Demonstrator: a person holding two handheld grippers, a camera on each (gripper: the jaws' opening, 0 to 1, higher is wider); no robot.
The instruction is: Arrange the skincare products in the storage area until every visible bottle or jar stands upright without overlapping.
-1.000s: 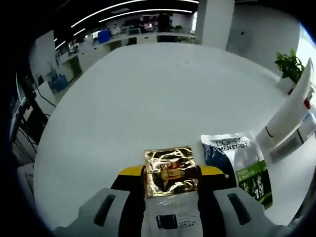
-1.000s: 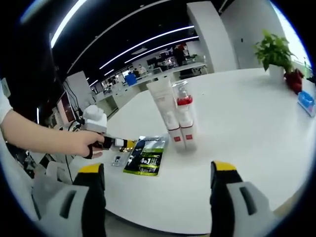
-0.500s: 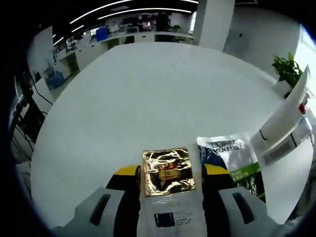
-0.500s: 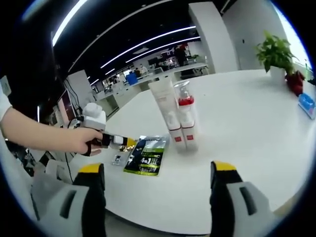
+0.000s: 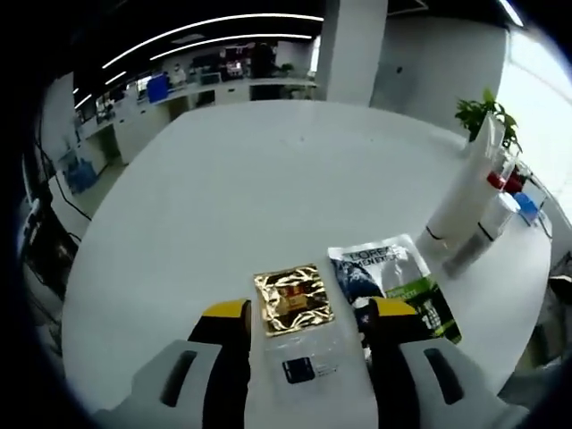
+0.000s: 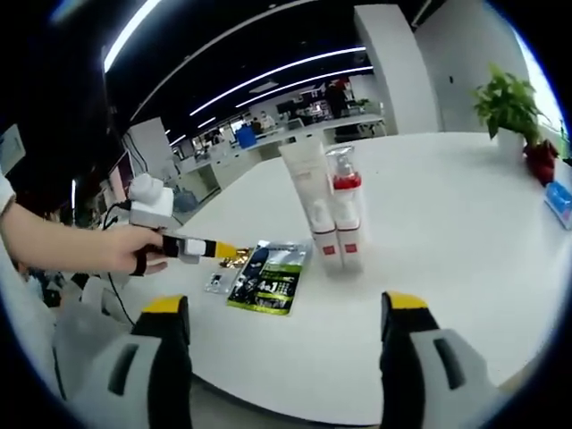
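A gold foil sachet (image 5: 290, 302) with a clear lower end lies flat on the white table (image 5: 241, 188). My left gripper (image 5: 308, 313) hovers over it, open, with one yellow-tipped jaw on each side. A L'Oreal sachet (image 5: 389, 281) lies flat just to its right. Beyond it a white tube (image 5: 460, 192) and a pump bottle (image 5: 487, 228) with a red collar stand upright side by side. In the right gripper view the tube (image 6: 313, 210) and bottle (image 6: 347, 214) stand at centre, beside the L'Oreal sachet (image 6: 268, 277). A hand holds the left gripper (image 6: 223, 251) there. My right gripper (image 6: 281, 349) is open with nothing in it.
A potted plant (image 6: 509, 103) stands at the table's far right, with a blue object (image 6: 561, 201) nearer the edge. Bare table top (image 6: 447, 241) stretches right of the bottles. Office desks and screens fill the background.
The left gripper has lifted away from the table, so the gold sachet looks smaller and lies free between slightly wider jaws. The left view has swung towards the tube and bottle. The right gripper stays still.
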